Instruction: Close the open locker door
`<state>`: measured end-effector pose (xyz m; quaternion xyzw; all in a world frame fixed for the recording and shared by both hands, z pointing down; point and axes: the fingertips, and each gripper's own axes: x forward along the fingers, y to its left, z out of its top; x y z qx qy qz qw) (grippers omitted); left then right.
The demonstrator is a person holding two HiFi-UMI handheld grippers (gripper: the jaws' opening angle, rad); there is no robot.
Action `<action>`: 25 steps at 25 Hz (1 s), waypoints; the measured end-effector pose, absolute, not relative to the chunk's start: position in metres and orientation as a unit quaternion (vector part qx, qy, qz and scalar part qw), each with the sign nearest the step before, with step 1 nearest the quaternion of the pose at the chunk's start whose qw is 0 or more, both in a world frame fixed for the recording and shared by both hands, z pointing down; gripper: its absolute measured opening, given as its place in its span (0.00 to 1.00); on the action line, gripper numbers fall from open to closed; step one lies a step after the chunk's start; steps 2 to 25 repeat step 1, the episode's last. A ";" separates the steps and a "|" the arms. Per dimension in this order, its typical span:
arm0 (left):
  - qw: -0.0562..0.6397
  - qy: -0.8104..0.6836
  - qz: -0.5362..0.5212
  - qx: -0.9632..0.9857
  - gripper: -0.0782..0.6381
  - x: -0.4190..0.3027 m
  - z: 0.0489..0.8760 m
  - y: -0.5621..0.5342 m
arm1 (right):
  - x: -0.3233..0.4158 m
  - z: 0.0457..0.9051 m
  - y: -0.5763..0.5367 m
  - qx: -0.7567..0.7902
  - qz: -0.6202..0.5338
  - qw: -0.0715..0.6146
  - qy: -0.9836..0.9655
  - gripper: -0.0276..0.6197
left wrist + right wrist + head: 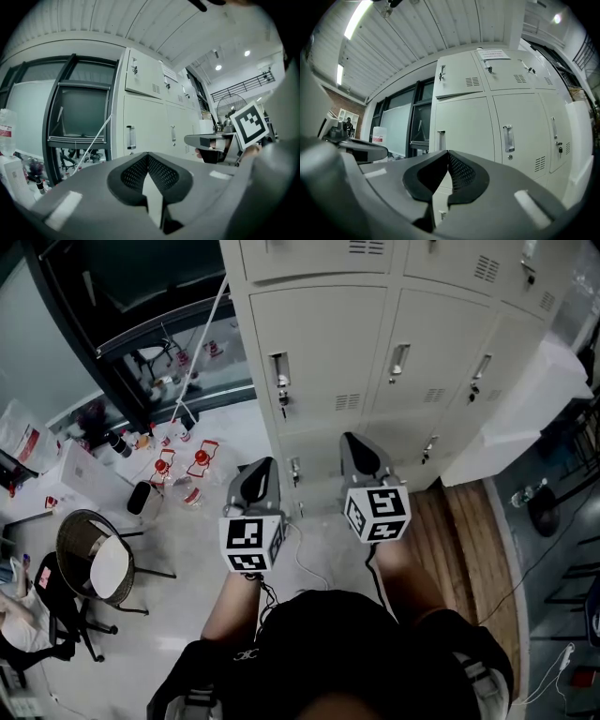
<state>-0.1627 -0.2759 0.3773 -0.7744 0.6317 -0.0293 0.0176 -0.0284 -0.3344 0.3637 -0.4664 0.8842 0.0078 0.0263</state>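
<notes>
A bank of cream lockers [375,352] stands in front of me, and every door I can see lies flush with its frame. My left gripper [255,472] and right gripper [356,444] hover side by side a short way before the lower doors, touching nothing. Both are shut with nothing between the jaws. In the left gripper view the left gripper [148,156] points at a door with a vertical handle [131,137], and the right gripper [208,140] shows at the right. In the right gripper view the right gripper [448,154] faces a closed door [464,126] with a handle [508,138].
A round mesh chair [94,568] and several bottles [178,465] sit on the floor at the left, below a black window frame [112,334]. A white slab [525,418] leans at the lockers' right end. Wooden flooring [469,540] and cables lie at the right.
</notes>
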 end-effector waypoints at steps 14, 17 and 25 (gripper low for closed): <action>0.018 0.633 -0.029 -0.774 0.11 -0.164 0.377 -0.276 | -0.030 0.363 -0.334 -0.465 0.008 0.027 0.885 0.06; 0.018 0.633 -0.029 -0.774 0.11 -0.164 0.377 -0.276 | -0.030 0.363 -0.334 -0.465 0.008 0.027 0.885 0.06; 0.018 0.633 -0.029 -0.774 0.11 -0.164 0.377 -0.276 | -0.030 0.363 -0.334 -0.465 0.008 0.027 0.885 0.06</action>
